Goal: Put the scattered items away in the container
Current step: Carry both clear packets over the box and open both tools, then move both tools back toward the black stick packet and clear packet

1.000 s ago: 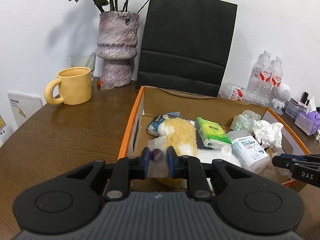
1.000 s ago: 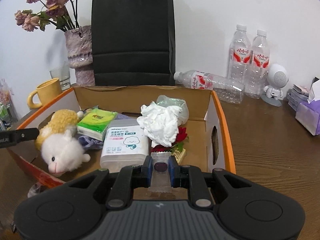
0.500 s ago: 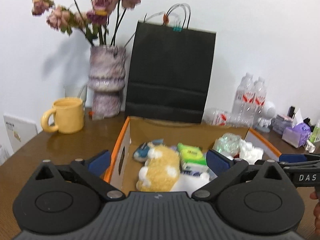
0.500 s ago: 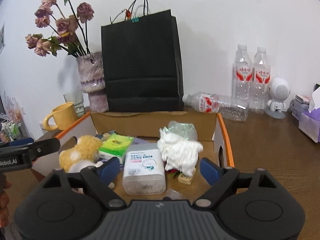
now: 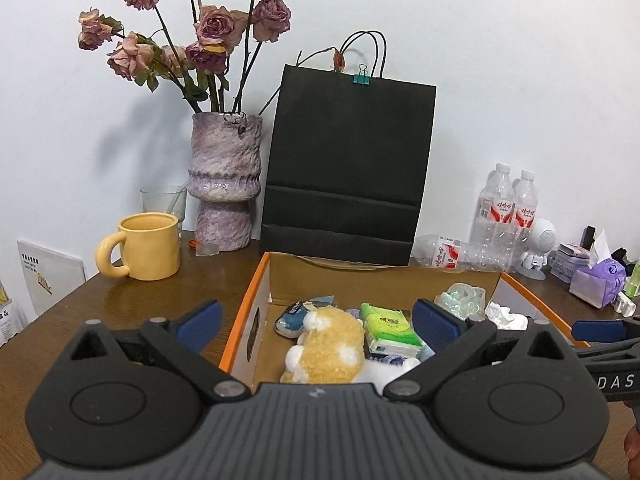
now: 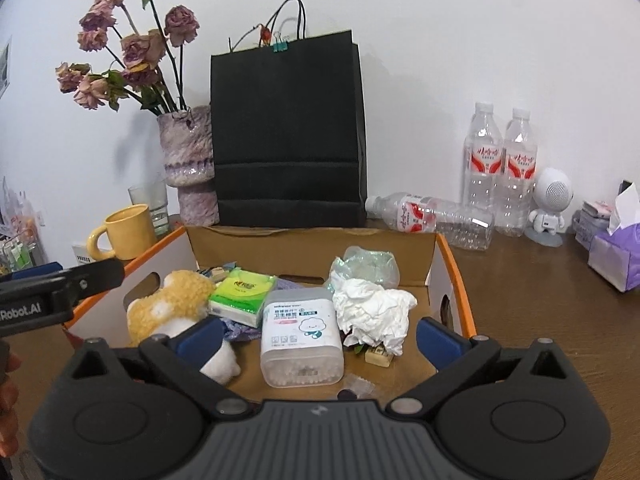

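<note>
Both the left gripper point(image 5: 316, 316) and right gripper point(image 6: 318, 330) hang wide and empty above the box point(image 6: 456, 264); the small wrapped sweet point(image 6: 354, 388) lies inside, directly beneath the right one

"DAS" shows on the right gripper's arm point(image 5: 612, 380); perhaps "Robot.AI" on the left gripper's arm point(image 6: 24, 312).

Glossy wooden table point(image 5: 132, 312); matt cardboard box point(image 6: 308, 248); fuzzy, seemingly plush toy point(image 5: 332, 344).

Item count: three water bottles point(image 6: 484, 160), one cardboard box point(image 6: 448, 264), one plush toy point(image 6: 172, 304), one mug point(image 5: 148, 246).
</note>
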